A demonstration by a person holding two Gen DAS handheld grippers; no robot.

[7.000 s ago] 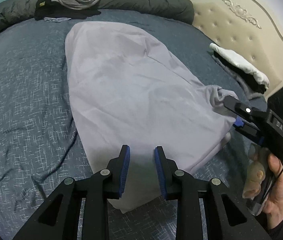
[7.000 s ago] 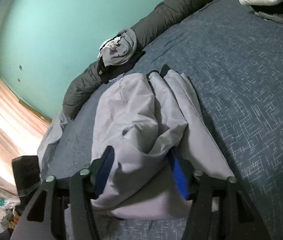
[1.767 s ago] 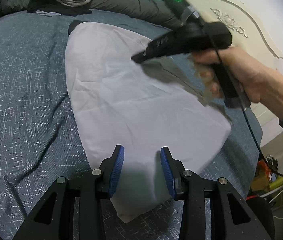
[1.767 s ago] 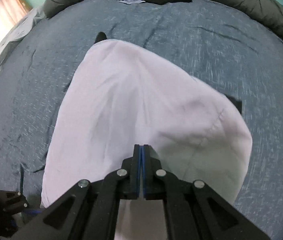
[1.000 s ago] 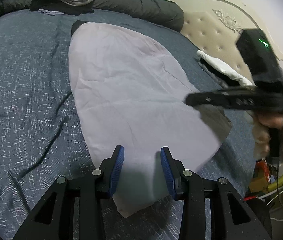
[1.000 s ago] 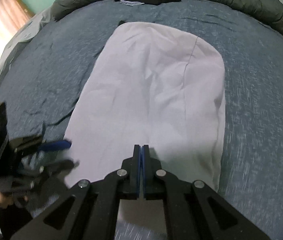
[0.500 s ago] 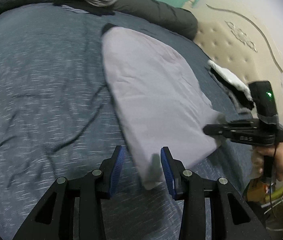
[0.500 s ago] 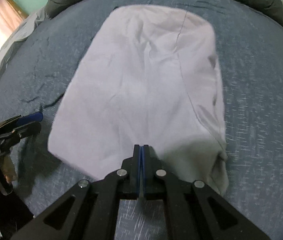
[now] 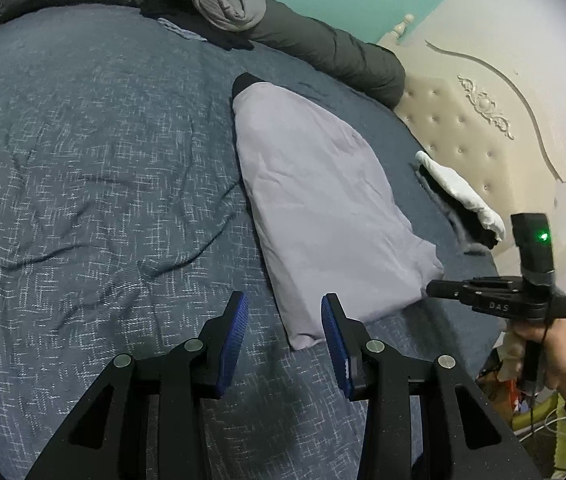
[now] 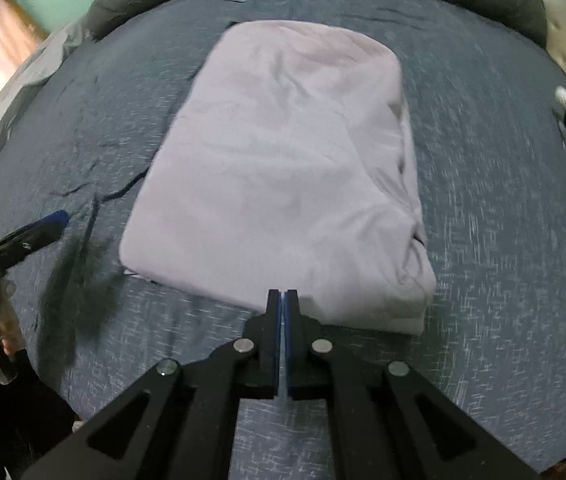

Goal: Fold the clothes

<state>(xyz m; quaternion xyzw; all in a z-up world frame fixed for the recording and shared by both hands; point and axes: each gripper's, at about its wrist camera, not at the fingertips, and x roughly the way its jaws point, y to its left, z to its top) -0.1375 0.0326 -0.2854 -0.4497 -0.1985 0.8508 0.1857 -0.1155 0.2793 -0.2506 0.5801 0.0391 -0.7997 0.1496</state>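
- Left wrist view: left gripper (image 9: 285,316), blue pads parted, nothing between them, above the blue bedspread (image 9: 83,168). Folded lilac garment (image 9: 323,208) lies flat ahead, its near corner between the fingertips' line.
- Right wrist view: right gripper (image 10: 282,300), pads pressed together, apparently gripping nothing, just short of the garment's near edge; picture slightly blurred.

The pale lilac garment (image 10: 283,168) ahead of the right gripper (image 10: 282,300) is smooth, matt woven cloth, lightly creased. Beneath it the bedspread (image 9: 83,152) is dark blue fabric with a rough crosshatch weave. The left gripper (image 9: 283,320) is matt black plastic with ribbed blue rubbery pads (image 9: 235,332) and shiny metal rivets. Beyond it, the headboard (image 9: 455,128) looks like tufted cream leatherette.
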